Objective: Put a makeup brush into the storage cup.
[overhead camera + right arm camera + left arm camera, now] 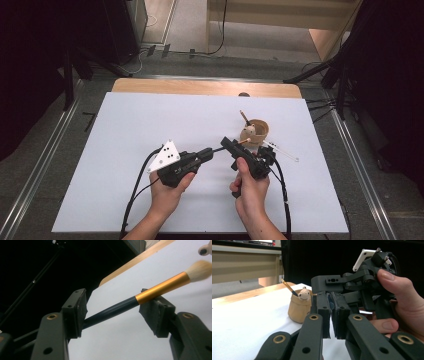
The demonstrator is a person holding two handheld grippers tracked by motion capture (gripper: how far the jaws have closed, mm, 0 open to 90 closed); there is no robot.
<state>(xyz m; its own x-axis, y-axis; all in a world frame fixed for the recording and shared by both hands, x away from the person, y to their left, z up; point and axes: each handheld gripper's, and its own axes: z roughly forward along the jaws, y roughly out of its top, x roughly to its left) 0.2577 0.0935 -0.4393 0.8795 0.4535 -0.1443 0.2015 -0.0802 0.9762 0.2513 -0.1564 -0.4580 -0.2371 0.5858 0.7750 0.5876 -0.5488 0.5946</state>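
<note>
Brush (150, 293), black handle with gold ferrule and pale bristles, lies across the gap of the right tongs (117, 312), whose jaws stand spread with the handle passing between them. In the high view the right tongs (235, 145) sit beside a tan cup (261, 131) that contains a small figurine (304, 294) and another brush (288, 287). Left tongs (331, 317) have their jaws almost pressed together; whether they pinch the brush handle cannot be determined. A clear stick (285, 152) rests on the white tabletop (140, 125), right of the cup.
</note>
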